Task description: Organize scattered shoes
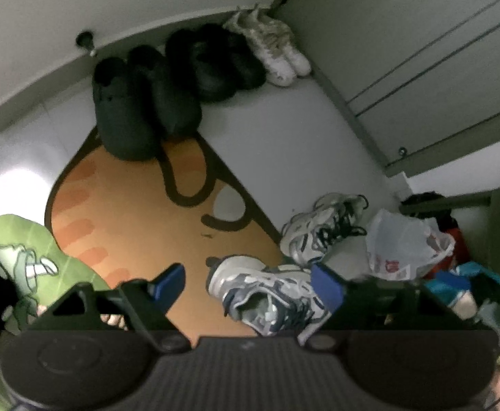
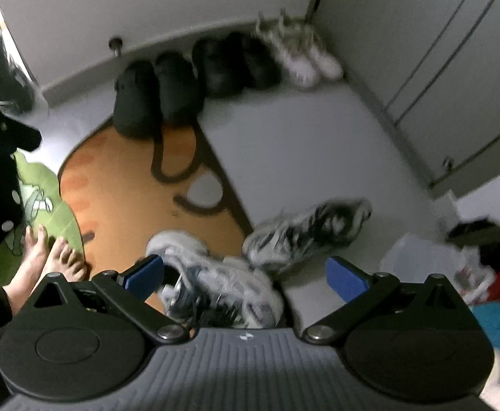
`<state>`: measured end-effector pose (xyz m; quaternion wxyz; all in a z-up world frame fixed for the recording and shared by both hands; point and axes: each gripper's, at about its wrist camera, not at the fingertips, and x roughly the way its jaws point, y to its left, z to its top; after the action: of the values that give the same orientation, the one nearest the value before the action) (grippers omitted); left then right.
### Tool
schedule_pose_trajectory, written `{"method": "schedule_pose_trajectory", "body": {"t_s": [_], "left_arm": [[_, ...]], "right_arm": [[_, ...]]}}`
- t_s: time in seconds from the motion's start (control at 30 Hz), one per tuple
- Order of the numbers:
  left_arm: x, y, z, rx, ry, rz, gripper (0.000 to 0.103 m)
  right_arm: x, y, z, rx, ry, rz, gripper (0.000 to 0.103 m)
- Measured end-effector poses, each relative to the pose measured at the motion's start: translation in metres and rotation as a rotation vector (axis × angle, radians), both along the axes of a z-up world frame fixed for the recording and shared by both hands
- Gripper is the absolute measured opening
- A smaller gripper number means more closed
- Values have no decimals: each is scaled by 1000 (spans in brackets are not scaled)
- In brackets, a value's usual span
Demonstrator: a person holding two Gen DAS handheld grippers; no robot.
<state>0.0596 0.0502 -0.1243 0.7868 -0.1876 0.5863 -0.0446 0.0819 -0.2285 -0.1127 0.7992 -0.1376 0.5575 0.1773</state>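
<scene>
Looking abt 3/4 done: three pairs (image 1: 195, 72) lined up by wall. Left: two gray sneakers (image 1: 270, 294) (image 2: 304, 236) w/ both tongs (image 1: 250, 282) (image 2: 245, 275) spread, pinching nothing.

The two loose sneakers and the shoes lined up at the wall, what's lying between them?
Nothing but bare pale floor and part of the orange mat, clearest in the left wrist view.

This is a home entryway. Pairs of dark shoes (image 1: 154, 99) and white sneakers (image 1: 277, 48) line the baseboard in the floor's far corner, by a door stopper (image 1: 85, 39), an orange mat (image 1: 140, 226), a plastic bag (image 1: 404, 243) and bare feet (image 2: 51, 260).
</scene>
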Motion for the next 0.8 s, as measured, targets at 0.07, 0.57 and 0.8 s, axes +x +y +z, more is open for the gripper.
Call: {"method": "schedule_pose_trajectory", "body": {"t_s": [0.07,0.57,0.8], "left_arm": [[-3,3,-6,16,-7,-26,80],[-3,-41,-66,-32,78,-177,73],[-13,-64,-107,-15,148,-229,71]], "right_arm": [[-4,7,-11,-23,9,7,97],[-9,7,-52,10,6,-21,90],[5,-2,-78,-44,-50,-17,90]]}}
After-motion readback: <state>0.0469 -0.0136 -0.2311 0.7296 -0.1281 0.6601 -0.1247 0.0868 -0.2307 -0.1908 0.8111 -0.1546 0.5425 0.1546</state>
